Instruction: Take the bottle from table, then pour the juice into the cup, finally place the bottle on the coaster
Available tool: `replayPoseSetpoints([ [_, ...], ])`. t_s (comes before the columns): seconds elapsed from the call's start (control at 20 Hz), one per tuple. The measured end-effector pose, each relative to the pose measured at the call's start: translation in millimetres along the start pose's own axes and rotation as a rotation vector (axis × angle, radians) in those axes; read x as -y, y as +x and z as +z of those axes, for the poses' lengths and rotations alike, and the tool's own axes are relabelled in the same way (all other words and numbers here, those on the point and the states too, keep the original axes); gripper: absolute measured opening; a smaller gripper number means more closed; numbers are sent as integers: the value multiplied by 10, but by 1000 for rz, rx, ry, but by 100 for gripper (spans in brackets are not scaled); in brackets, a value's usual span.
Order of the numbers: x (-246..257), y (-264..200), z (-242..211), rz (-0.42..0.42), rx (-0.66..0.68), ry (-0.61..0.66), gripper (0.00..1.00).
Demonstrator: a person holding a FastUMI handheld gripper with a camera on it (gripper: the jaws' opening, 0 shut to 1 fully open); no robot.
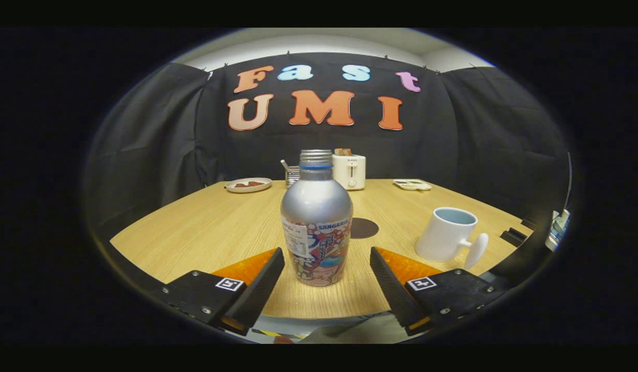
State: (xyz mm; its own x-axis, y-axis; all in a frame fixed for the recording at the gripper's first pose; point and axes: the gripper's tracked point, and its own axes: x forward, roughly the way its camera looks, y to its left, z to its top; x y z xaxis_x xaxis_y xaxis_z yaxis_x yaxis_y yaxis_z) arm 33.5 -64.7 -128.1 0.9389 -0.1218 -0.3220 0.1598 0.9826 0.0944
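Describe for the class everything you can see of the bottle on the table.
The bottle stands upright on the wooden table, capped with a ribbed silver screw top above a blue ring. Its rounded shoulder looks like matte silver metal; a colourful printed label wraps the lower body. It sits just ahead of the open gripper, centred between the fingers, neither touching it. A dark round coaster lies just behind it.

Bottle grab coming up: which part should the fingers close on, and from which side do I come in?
Grip the bottle on its straight labelled lower body, below the rounded silver shoulder, coming straight ahead as now. It stands upright on the table, centred just ahead of the open gripper, with a gap to each finger. The body looks the surer hold; the shoulder and capped neck taper.
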Motion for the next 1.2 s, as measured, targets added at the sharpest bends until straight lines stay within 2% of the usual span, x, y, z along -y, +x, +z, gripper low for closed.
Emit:
replayPoseSetpoints([
  [0.35,-87,221,-21,27,-5,26,99],
  [0.45,-146,291,-30,40,-9,-2,99],
  [0.7,-110,381,-90,4,-19,-22,99],
  [0.75,-136,384,-114,9,-16,-28,97],
  [0.85,-207,390,-98,40,-3,-47,78],
  [0.9,-224,404,-91,48,-6,-56,73],
  [1.0,-168,414,-78,40,-26,-39,68],
  [1.2,-220,264,152,85,12,103,67],
])
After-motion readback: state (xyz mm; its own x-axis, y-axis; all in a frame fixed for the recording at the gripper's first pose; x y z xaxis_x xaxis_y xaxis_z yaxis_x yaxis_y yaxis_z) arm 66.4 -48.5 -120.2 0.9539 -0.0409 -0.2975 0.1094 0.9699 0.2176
